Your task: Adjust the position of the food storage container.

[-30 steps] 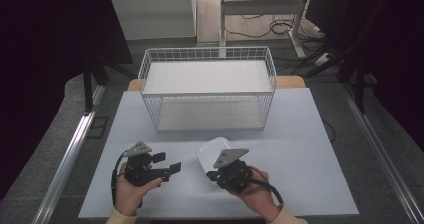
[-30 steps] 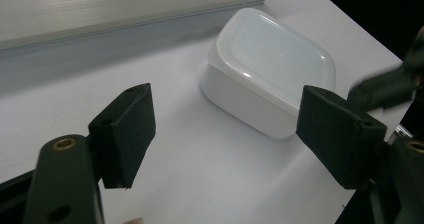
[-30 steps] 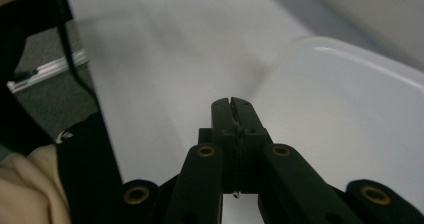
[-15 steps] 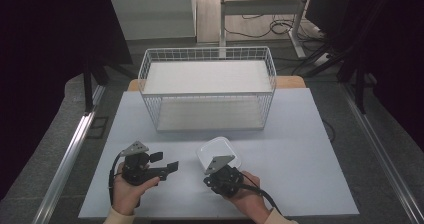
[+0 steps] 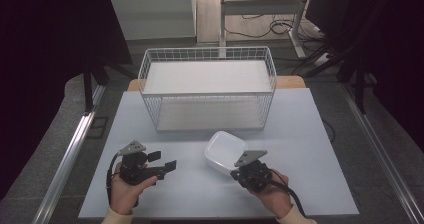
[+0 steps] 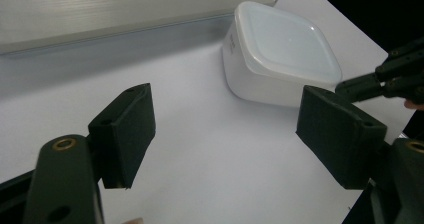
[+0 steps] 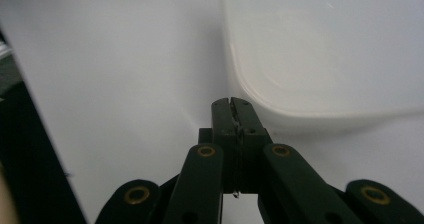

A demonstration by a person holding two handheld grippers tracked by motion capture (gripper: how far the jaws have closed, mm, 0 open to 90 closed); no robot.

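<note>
A white rounded-square tub [image 5: 225, 147] rests on the table in front of the wire basket, and it looks slightly tipped in the high view. My right gripper [image 5: 239, 170] is at the tub's near right corner. Its jaws are shut, pad against pad, with nothing between them. In the right gripper view its tips [image 7: 232, 103] stop just short of the tub's rim [image 7: 320, 59]; I cannot tell whether they touch it. My left gripper [image 5: 163, 161] is held to the left of the tub, open and empty. The left gripper view looks between its jaws [image 6: 225, 129] toward the tub [image 6: 280, 54].
A white wire basket [image 5: 207, 95] with a pale floor stands at the back middle of the table [image 5: 310, 134]. Dark floor, metal rails and cables surround the table. Bare tabletop lies between my two hands and to the right of the tub.
My right hand has moved to the right along the tub's near side, and the tub has shifted a little right and away. The left hand has stayed put.
</note>
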